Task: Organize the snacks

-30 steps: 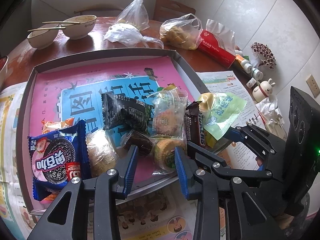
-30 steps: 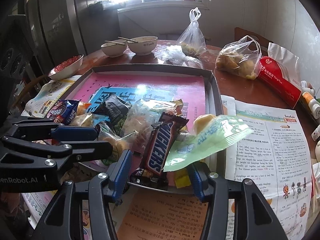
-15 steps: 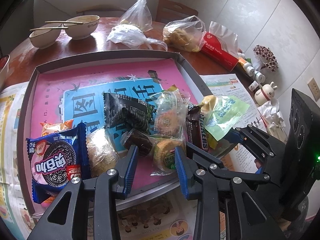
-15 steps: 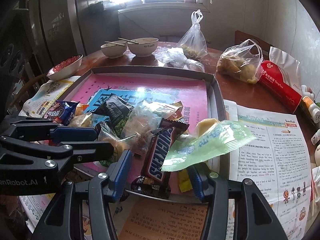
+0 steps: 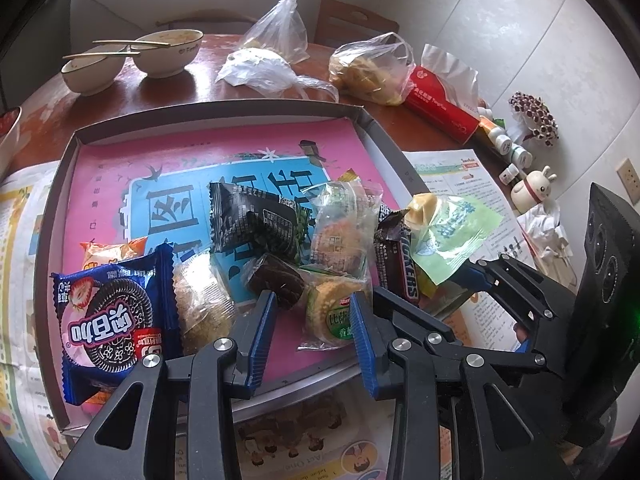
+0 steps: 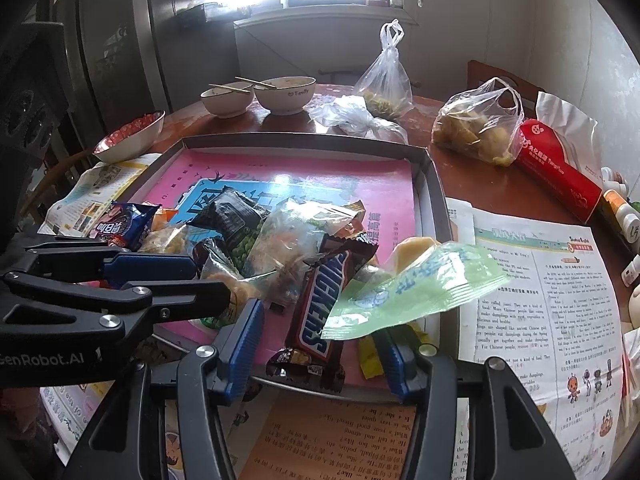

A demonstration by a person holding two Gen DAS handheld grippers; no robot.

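Right wrist view: left gripper [image 6: 212, 280] hangs nearly closed, empty, beside the snack pile; brown Snickers bar [image 6: 320, 308] lies lengthwise between the half-open right gripper [image 6: 316, 344] blue fingers [image 6: 244, 344], untouched, inside the grey cardboard tray [image 6: 434, 188], pale-green packet [image 6: 416, 292] overlapping rightward.

"SNICKERS" is printed on the brown chocolate bar [image 6: 320, 312]. "Family" is marked on the white bowl [image 6: 285, 94]. "GenRobot.AI" is lettered on the left gripper [image 6: 192, 276] body.

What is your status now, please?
Left gripper open, empty. Right gripper open, Snickers bar between jaws, ungripped. Green packet overlaps the bar.
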